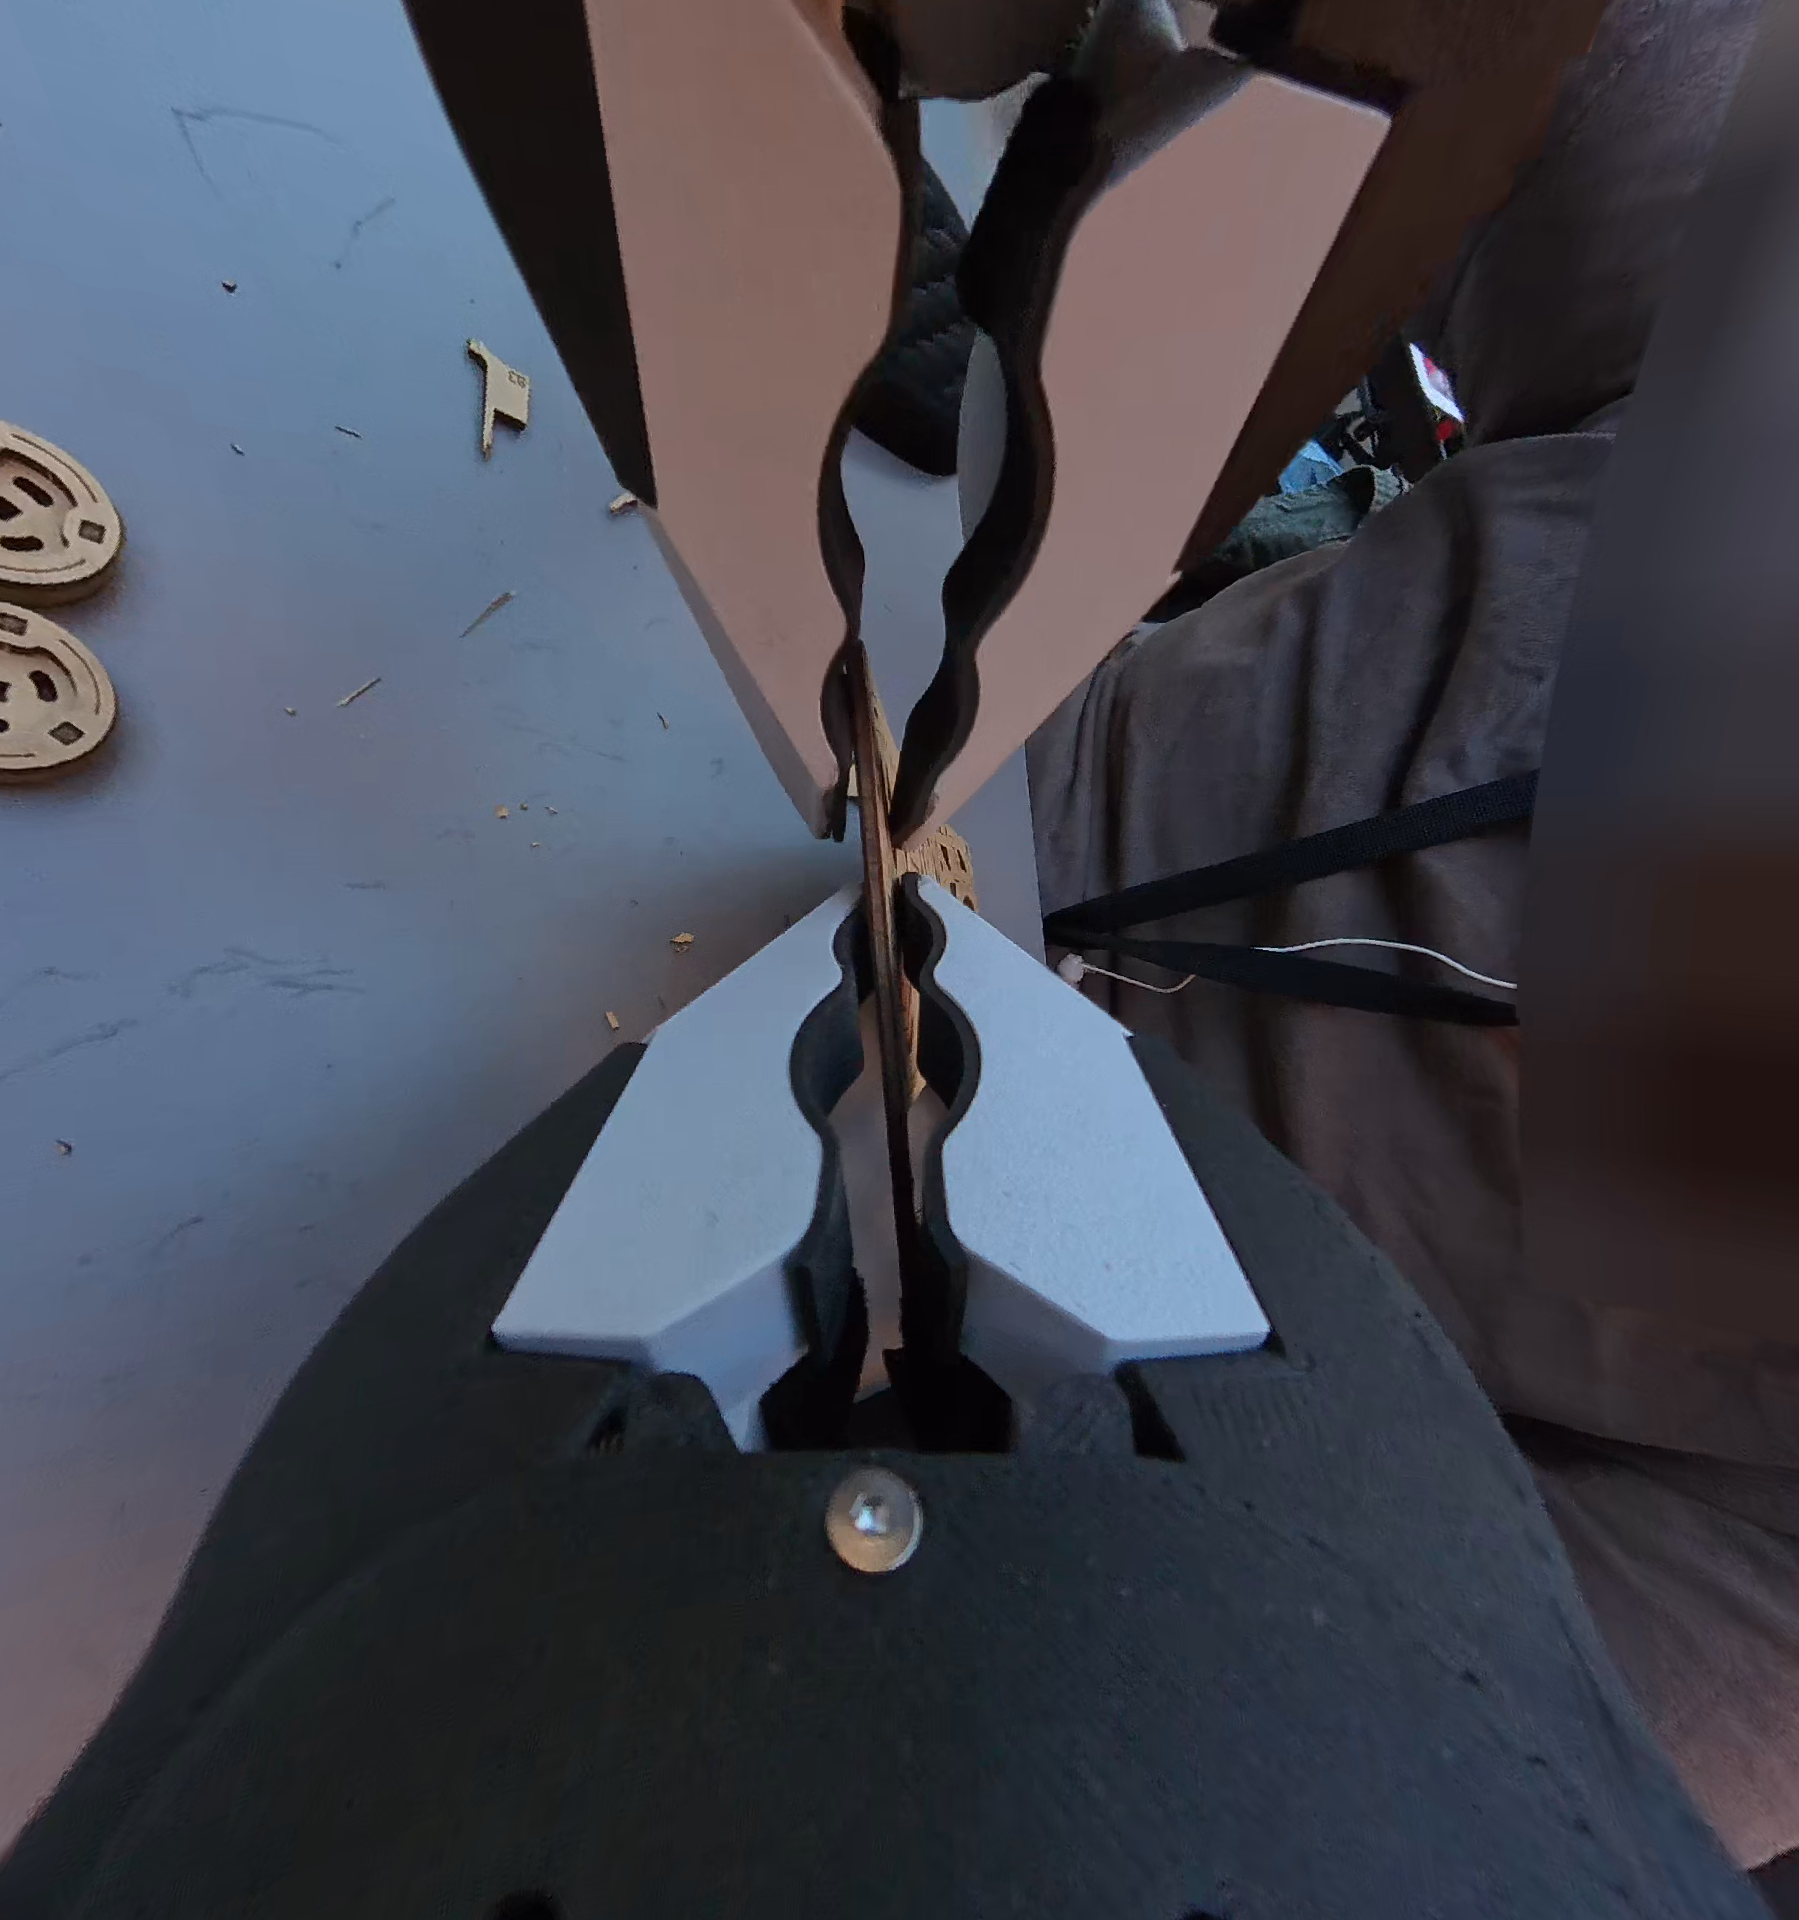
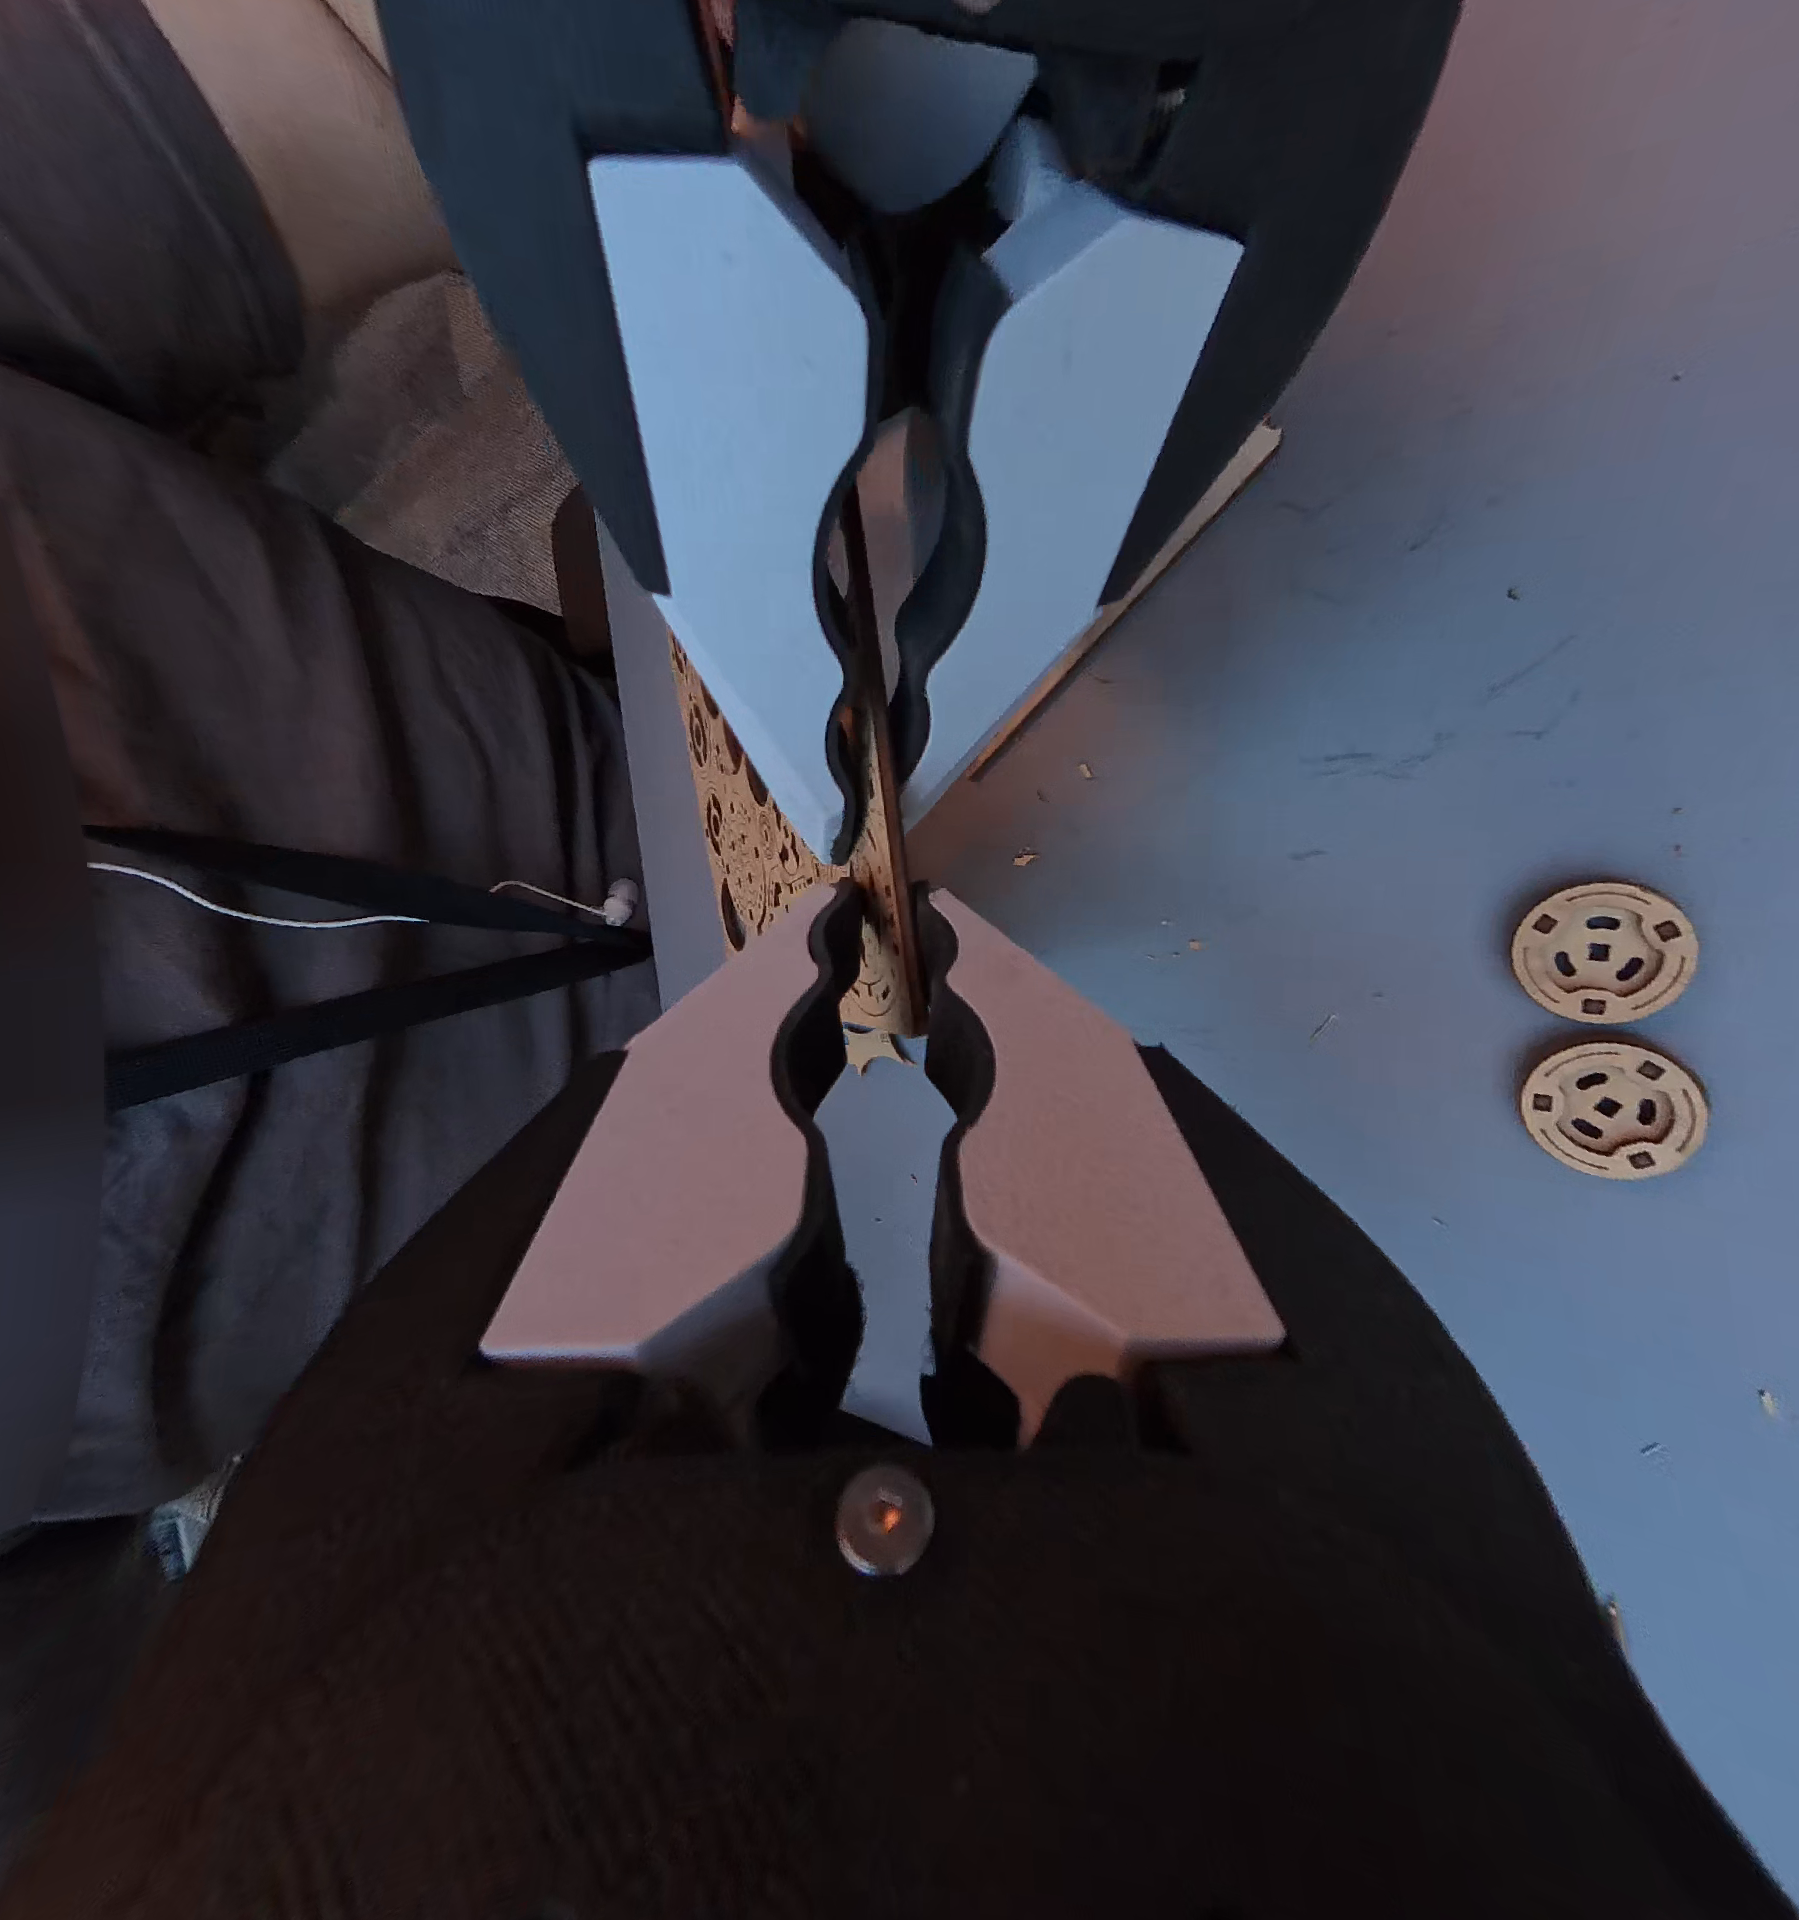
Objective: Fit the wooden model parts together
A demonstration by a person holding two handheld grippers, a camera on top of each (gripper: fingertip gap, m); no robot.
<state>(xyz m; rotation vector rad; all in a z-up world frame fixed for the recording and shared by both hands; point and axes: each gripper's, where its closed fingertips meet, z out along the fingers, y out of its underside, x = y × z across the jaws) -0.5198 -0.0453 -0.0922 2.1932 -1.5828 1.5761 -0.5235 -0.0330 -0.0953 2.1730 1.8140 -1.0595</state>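
Observation:
A thin wooden sheet (image 1: 879,860) stands edge-on between my two grippers, which face each other tip to tip above the table's near edge. My left gripper (image 1: 882,899) is shut on it, and the sheet runs deep between its black wavy pads. My right gripper (image 2: 882,914) is shut on the sheet's (image 2: 893,868) other end at its tips. The right gripper (image 1: 874,826) comes in from the top of the left wrist view, and the left gripper (image 2: 867,836) from the top of the right wrist view. A patterned laser-cut wooden face (image 2: 739,831) shows beside the tips; I cannot tell whether it is the same piece.
Two round slotted wooden discs (image 1: 17,509) (image 1: 12,686) lie on the blue-grey table (image 1: 251,935), also seen in the right wrist view (image 2: 1601,951) (image 2: 1612,1107). A small flat wooden part (image 1: 500,395) and wood crumbs lie nearby. A person's lap with black straps (image 1: 1290,862) sits past the table edge. My left and right fingertips are right by each other.

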